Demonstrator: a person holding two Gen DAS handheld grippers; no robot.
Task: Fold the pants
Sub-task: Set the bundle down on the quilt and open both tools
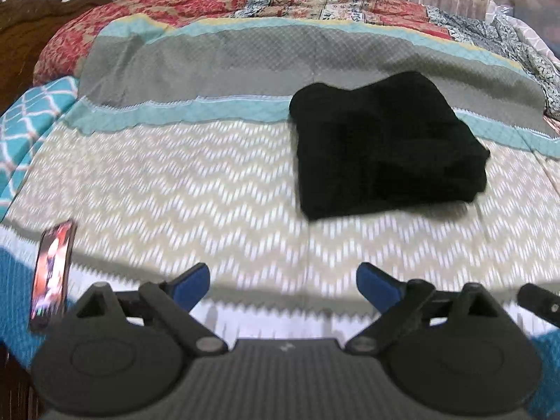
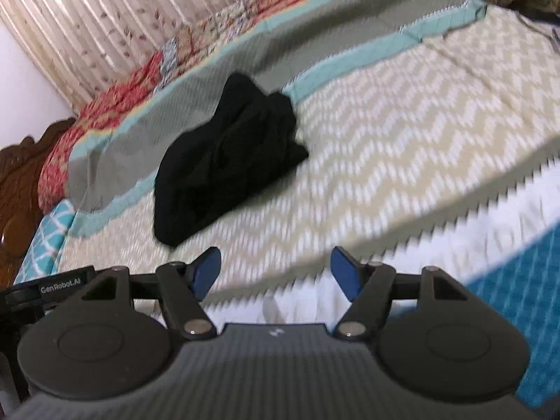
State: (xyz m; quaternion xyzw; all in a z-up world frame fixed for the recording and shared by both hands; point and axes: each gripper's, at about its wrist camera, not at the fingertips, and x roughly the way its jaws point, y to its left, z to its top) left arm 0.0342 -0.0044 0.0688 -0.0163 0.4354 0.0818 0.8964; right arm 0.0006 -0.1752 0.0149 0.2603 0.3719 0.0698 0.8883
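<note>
The black pants (image 1: 385, 147) lie folded into a compact rectangle on the bed, right of centre in the left wrist view. In the right wrist view the pants (image 2: 224, 161) lie left of centre. My left gripper (image 1: 281, 285) is open and empty, held back near the bed's near edge, well short of the pants. My right gripper (image 2: 276, 274) is open and empty too, also near the front edge and apart from the pants. Both views are motion-blurred.
The bedspread (image 1: 196, 189) has a beige zigzag pattern with teal and grey bands behind. A phone (image 1: 52, 276) lies at the near left edge. A red patterned quilt (image 1: 196, 3) and curtains lie at the back. A wooden headboard (image 2: 17, 182) stands at the left.
</note>
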